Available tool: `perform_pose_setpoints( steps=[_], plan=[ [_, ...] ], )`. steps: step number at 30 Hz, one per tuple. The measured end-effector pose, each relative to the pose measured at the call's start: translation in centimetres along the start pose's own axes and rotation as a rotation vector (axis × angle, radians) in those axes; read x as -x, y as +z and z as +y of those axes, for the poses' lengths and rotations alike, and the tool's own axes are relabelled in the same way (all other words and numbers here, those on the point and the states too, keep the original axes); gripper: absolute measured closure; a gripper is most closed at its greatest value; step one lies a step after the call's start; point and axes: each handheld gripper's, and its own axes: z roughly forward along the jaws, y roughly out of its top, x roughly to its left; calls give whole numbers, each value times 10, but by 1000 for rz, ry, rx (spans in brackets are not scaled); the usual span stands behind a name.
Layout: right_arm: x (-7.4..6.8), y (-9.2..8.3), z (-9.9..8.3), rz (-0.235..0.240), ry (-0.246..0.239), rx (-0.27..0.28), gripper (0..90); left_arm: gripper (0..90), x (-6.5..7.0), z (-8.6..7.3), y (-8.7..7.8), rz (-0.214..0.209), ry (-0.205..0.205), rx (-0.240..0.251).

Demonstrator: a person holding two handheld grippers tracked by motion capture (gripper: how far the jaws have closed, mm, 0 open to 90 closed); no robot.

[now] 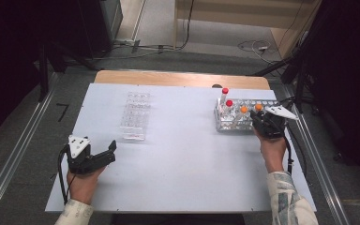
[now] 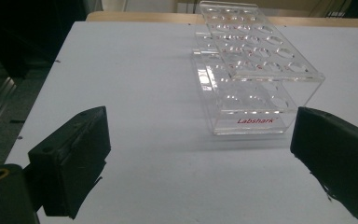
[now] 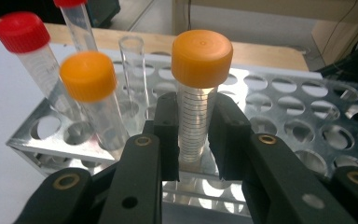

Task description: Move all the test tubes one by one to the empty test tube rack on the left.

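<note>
So the orange-capped tube (image 3: 196, 100) is the thing here: it stands upright in the metal rack (image 3: 303, 112), dead centre of the right gripper view, long axis straight up and down, cap well clear of the rack top. The right gripper (image 3: 196, 140) has its two black jaws clamped on the clear body just under the cap, one pad on each side, so it's gripping the tube, not just framing it. Since the tube sits vertical in its hole, my guess is the coming move has to be a straight pull up along that axis; any tilt and it'd probably bind on the rack plate or bump the second orange-capped tube (image 3: 91, 95) just to its left. Two red-capped tubes (image 3: 25, 46) lean in the upper left of that view. In the high view the metal rack is at the right, near the far edge of the table (image 1: 183, 159), and the empty clear plastic rack (image 2: 251, 74) is left of centre. The left gripper (image 1: 104, 154) rests at lower left, jaws wide apart and holding nothing, nearer the clear rack.
</note>
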Motion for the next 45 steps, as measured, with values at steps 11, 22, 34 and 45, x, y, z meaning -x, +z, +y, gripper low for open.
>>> perform_pose_setpoints(
  steps=[11, 22, 34, 45],
  plan=[
    [0, -31, 21, 17, 12, 107, 721, 51, 1, 0, 1, -7, 5, -3],
    [-6, -60, 11, 54, -39, 94, 720, 55, 2, 1, -1, -15, 4, 8],
    [-20, -69, -10, 103, -72, 45, 720, 67, 13, 2, 1, -31, 30, 0],
    [-59, -63, -16, 192, -129, 17, 720, 79, 28, 5, -1, -65, 45, -2]
  ],
)
